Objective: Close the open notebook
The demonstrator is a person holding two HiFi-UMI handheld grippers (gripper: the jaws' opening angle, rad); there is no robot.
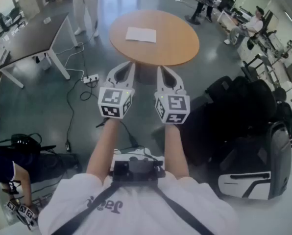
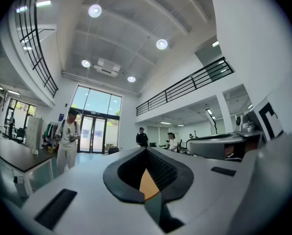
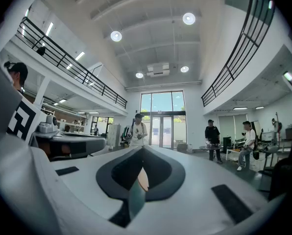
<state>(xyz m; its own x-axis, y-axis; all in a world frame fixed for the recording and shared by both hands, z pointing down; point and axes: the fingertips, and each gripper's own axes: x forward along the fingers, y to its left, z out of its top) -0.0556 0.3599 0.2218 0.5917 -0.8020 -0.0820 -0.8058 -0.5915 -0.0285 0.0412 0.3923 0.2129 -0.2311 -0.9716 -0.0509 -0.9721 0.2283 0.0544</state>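
An open white notebook [image 1: 141, 34] lies flat on the round wooden table [image 1: 178, 45] ahead of me in the head view. My left gripper [image 1: 132, 64] and right gripper [image 1: 160, 69] are held level side by side, short of the table's near edge, well apart from the notebook. Both are shut with nothing between the jaws. In the left gripper view the closed left gripper [image 2: 146, 149] points across the hall; a sliver of the tabletop [image 2: 148, 185] shows through its opening. The right gripper view shows the right gripper [image 3: 142, 149] closed as well. The notebook is in neither gripper view.
A dark rectangular table [image 1: 33, 35] stands at the left, with a power strip and cables [image 1: 90, 79] on the floor between it and me. Black chairs and bags [image 1: 249, 102] and a suitcase [image 1: 249, 182] crowd the right. A person [image 1: 85, 4] stands beyond the table.
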